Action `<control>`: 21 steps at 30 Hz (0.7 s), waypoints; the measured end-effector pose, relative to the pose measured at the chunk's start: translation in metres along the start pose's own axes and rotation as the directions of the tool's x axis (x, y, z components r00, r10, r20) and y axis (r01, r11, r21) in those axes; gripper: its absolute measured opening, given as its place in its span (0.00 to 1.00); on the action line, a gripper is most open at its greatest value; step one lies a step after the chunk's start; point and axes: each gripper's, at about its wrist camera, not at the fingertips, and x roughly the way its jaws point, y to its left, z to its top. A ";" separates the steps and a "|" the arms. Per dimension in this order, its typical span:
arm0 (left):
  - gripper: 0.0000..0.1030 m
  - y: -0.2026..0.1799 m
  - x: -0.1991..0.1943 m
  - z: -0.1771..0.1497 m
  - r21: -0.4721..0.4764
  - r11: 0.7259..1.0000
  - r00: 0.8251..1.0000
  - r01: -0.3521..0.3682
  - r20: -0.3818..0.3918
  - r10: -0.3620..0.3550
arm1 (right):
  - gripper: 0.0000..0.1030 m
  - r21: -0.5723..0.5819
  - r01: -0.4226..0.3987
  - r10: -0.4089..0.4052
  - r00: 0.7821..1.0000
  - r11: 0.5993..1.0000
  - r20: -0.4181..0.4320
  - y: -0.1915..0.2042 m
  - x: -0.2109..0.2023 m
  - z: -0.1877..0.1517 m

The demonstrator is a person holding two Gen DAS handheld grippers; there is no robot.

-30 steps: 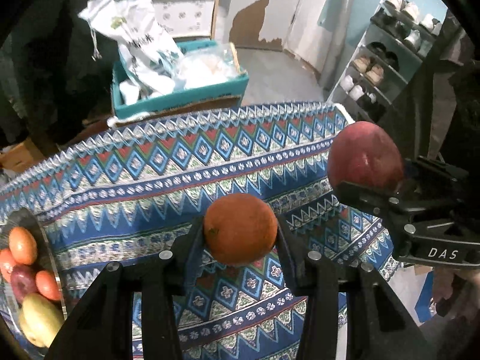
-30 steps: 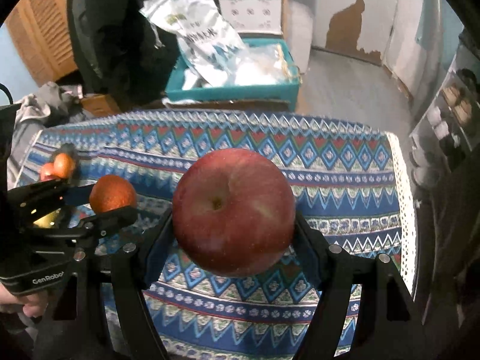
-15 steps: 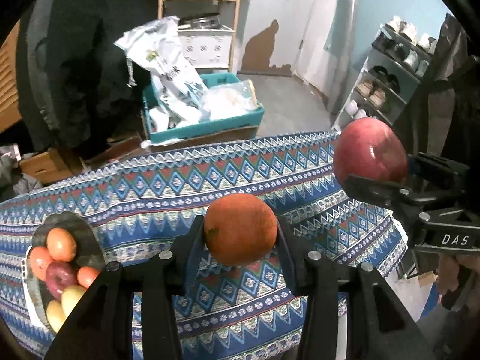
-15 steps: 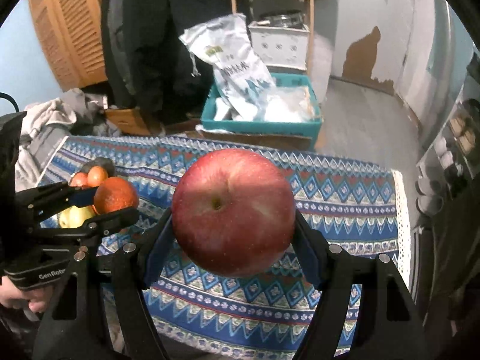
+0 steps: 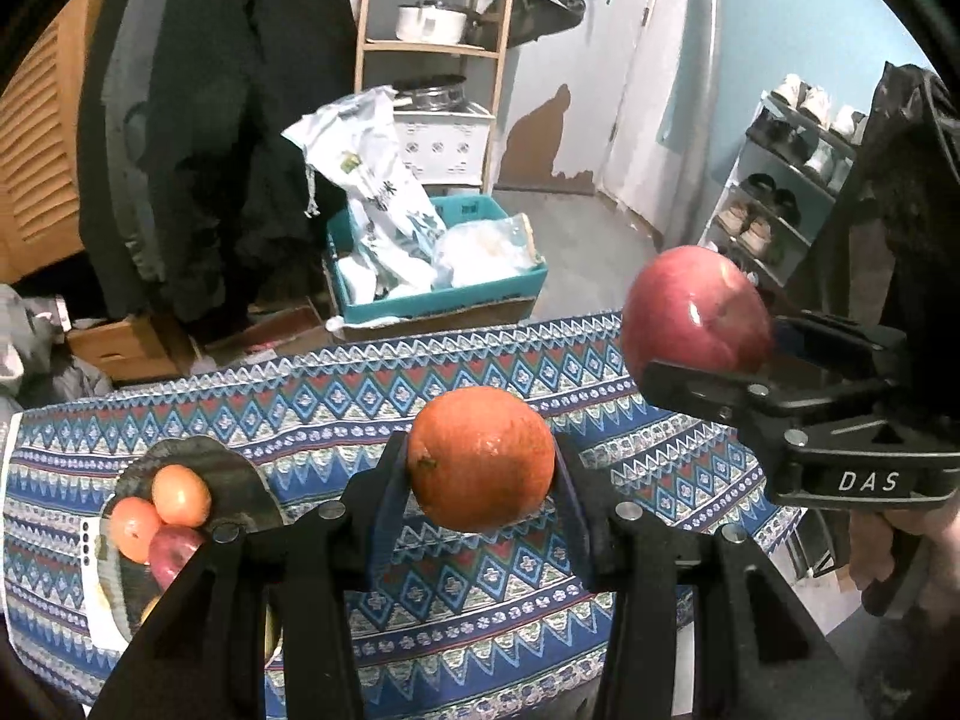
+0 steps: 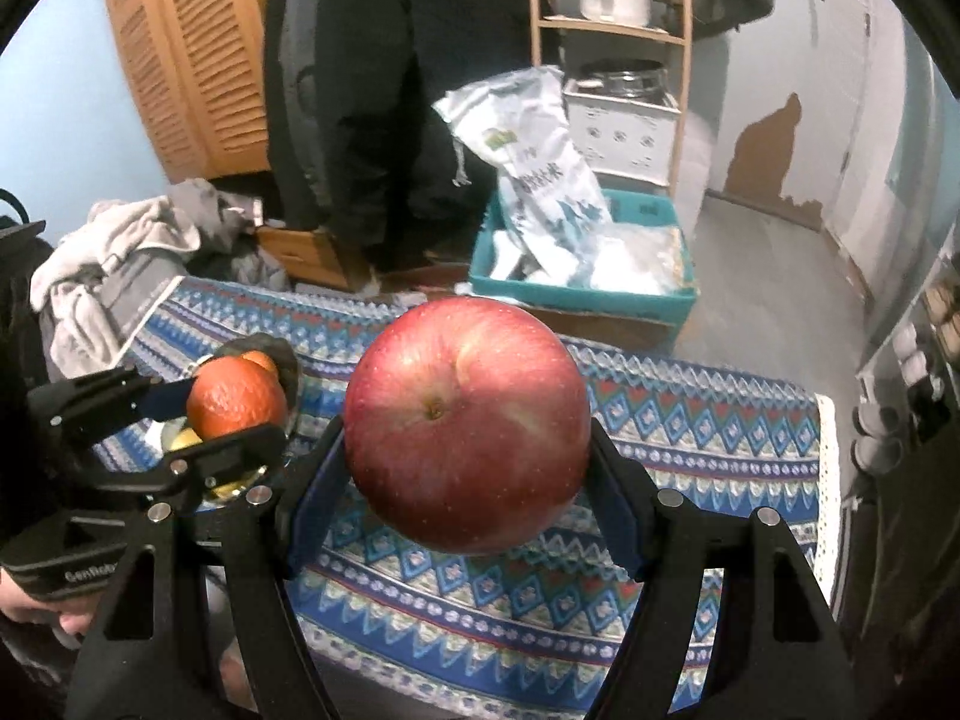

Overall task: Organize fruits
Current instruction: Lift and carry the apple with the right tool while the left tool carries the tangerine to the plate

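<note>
Carrying fruit is the step in hand, judging by both grippers being loaded and raised above the patterned tablecloth (image 5: 288,396).

In the left wrist view, at about 8 o'clock, sits the glass plate (image 5: 240,480) with several small oranges and a red fruit on it. At centre the left gripper (image 5: 480,468) is clamped on an orange (image 5: 480,456), held off the cloth. At 3 o'clock the right gripper (image 5: 708,354) grips a red apple (image 5: 696,312) at about the same height.

In the right wrist view the plate lies at 9 o'clock, partly hidden behind the left gripper's fingers (image 6: 222,450).

Next, I judge, each fruit wants moving over the plate and lowering until it rests among the others before the jaws part; room there looks tight, so a roll-off seems possible.
</note>
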 end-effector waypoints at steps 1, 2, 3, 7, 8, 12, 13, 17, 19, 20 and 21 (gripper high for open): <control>0.45 0.003 -0.002 0.000 -0.004 1.000 1.000 -0.002 0.003 0.002 | 0.72 -0.006 -0.003 0.003 1.000 1.000 0.003 0.004 0.000 0.003; 0.45 0.006 -0.004 0.000 -0.008 1.000 1.000 -0.004 0.006 0.004 | 0.72 -0.012 -0.008 0.008 1.000 1.000 0.006 0.009 0.001 0.005; 0.45 0.009 -0.006 0.001 -0.011 1.000 1.000 -0.008 0.009 0.008 | 0.71 -0.019 -0.016 0.017 1.000 1.000 0.008 0.015 0.001 0.009; 0.45 0.026 -0.017 -0.001 -0.027 0.999 0.999 -0.034 0.029 0.035 | 0.72 -0.040 -0.037 0.038 0.999 0.998 0.010 0.033 0.005 0.017; 0.45 0.030 -0.019 -0.001 -0.035 0.999 0.999 -0.036 0.030 0.037 | 0.72 -0.048 -0.043 0.043 0.999 0.998 0.008 0.039 0.007 0.020; 0.45 0.046 -0.025 -0.003 -0.068 0.997 0.998 -0.044 0.032 0.046 | 0.72 -0.067 -0.067 0.067 0.998 0.996 -0.002 0.058 0.016 0.028; 0.45 0.052 -0.026 -0.004 -0.077 0.996 0.998 -0.047 0.032 0.049 | 0.72 -0.073 -0.071 0.071 0.997 0.995 -0.006 0.063 0.018 0.029; 0.45 0.069 -0.032 -0.007 -0.109 0.993 0.998 -0.051 0.037 0.055 | 0.72 -0.088 -0.093 0.093 0.996 0.992 -0.011 0.083 0.029 0.040; 0.45 0.080 -0.035 -0.009 -0.126 0.990 0.997 -0.058 0.039 0.063 | 0.72 -0.090 -0.110 0.109 0.994 0.990 -0.014 0.091 0.034 0.045; 0.45 0.085 -0.036 -0.009 -0.134 0.989 0.997 -0.061 0.039 0.067 | 0.72 -0.092 -0.114 0.113 0.993 0.989 -0.016 0.095 0.037 0.046; 0.45 0.089 -0.037 -0.010 -0.142 0.988 0.997 -0.065 0.038 0.071 | 0.72 -0.093 -0.120 0.119 0.993 0.988 -0.019 0.100 0.040 0.049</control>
